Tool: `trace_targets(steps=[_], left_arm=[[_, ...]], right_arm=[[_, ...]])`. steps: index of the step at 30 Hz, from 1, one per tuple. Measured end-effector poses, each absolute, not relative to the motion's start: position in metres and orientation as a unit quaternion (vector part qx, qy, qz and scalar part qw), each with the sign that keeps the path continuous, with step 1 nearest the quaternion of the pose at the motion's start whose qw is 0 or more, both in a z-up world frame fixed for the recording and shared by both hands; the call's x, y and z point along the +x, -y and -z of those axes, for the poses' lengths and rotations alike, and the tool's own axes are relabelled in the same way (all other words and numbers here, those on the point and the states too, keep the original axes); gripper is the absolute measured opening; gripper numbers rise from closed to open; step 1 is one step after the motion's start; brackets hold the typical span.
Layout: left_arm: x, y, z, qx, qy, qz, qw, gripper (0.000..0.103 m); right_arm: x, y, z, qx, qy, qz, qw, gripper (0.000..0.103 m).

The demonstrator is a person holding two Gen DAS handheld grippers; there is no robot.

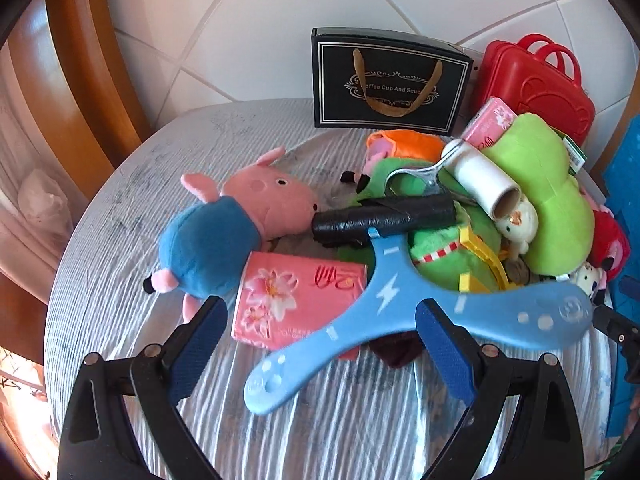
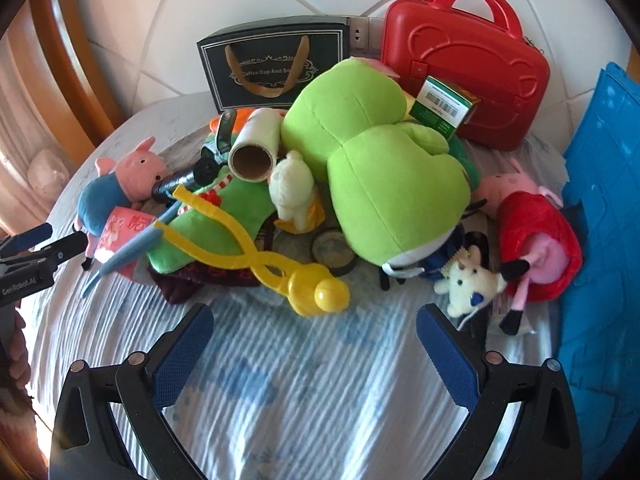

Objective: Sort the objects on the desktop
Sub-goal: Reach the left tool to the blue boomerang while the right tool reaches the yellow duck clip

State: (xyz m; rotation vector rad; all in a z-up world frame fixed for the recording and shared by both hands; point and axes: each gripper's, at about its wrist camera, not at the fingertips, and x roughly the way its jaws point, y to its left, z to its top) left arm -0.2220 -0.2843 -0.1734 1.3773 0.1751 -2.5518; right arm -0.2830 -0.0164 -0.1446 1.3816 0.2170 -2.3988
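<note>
A pile of toys lies on a round table with a striped cloth (image 1: 120, 280). My left gripper (image 1: 320, 320) is open, its blue pads either side of a blue three-armed boomerang (image 1: 384, 304) that lies over a pink tissue pack (image 1: 296, 296). Behind are a blue-bodied pig plush (image 1: 224, 228), a black bag roll (image 1: 384, 216) and a lint roller (image 1: 484, 180). My right gripper (image 2: 314, 328) is open and empty, just in front of yellow plastic tongs (image 2: 256, 252). A big green frog plush (image 2: 380, 160), a small white plush (image 2: 468, 284) and a red-dressed pig plush (image 2: 536, 240) lie beyond.
A black gift box (image 1: 388, 80) and a red toy case (image 2: 464, 68) stand at the back against the tiled wall. A blue crate (image 2: 604, 208) stands at the right edge. A green carton (image 2: 444, 106) rests on the frog. A wooden chair back (image 1: 72, 92) is at left.
</note>
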Motion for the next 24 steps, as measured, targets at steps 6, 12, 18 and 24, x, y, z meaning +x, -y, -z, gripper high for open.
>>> trace_targets(steps=[6,12,18,24], left_arm=[[-0.281,0.281,0.205,0.509,-0.072,0.853,0.086,0.096],[-0.323,0.271,0.250,0.555,-0.065,0.827,0.064,0.085],[-0.338,0.270,0.279,0.570,-0.079,0.815,0.068,0.078],[-0.313,0.245,0.274,0.561,-0.045,0.825,0.061,0.048]], right_arm=[[-0.333,0.038,0.150,0.491,-0.044,0.845,0.206,0.103],[-0.383,0.076,0.190,0.525,-0.037,0.818,0.231,0.083],[-0.413,0.101,0.223,0.526,-0.048,0.822,0.214,0.096],[-0.403,0.102,0.238,0.536,-0.061,0.814,0.214,0.098]])
